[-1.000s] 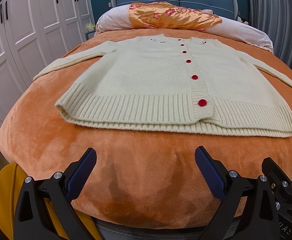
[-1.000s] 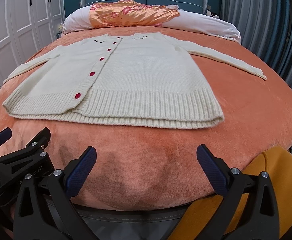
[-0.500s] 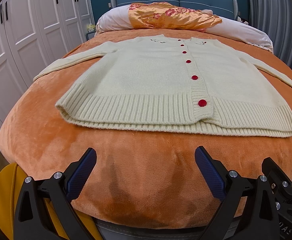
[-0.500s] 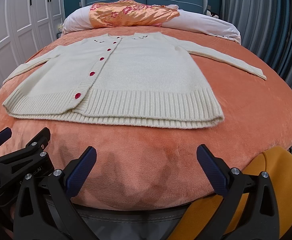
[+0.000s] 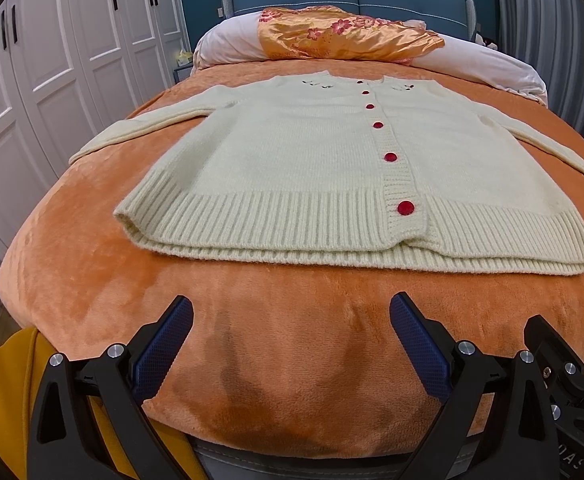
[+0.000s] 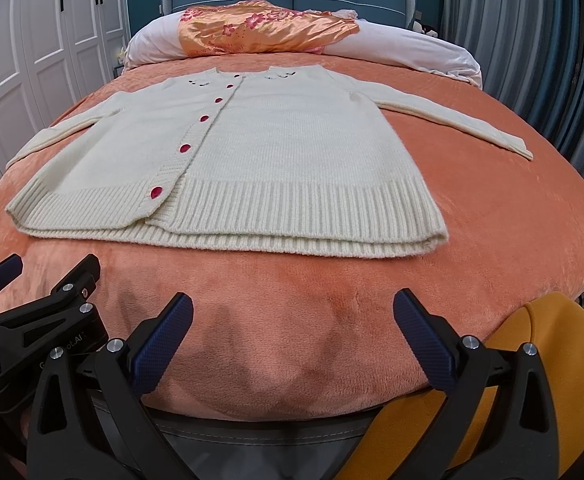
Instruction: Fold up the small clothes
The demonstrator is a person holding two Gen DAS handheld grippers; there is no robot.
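Left gripper [image 5: 291,334] and right gripper [image 6: 293,332] sit side by side at the same low height, both levelled forward. Each has its jaws spread wide with nothing between the blue-padded fingers [image 5: 166,344]. The left unit's black frame and finger tip show at the left edge of the right wrist view.

cardigan [image 6: 276,152] flat on bed [image 6: 491,216] | right tongs [image 6: 292,336] spread, empty
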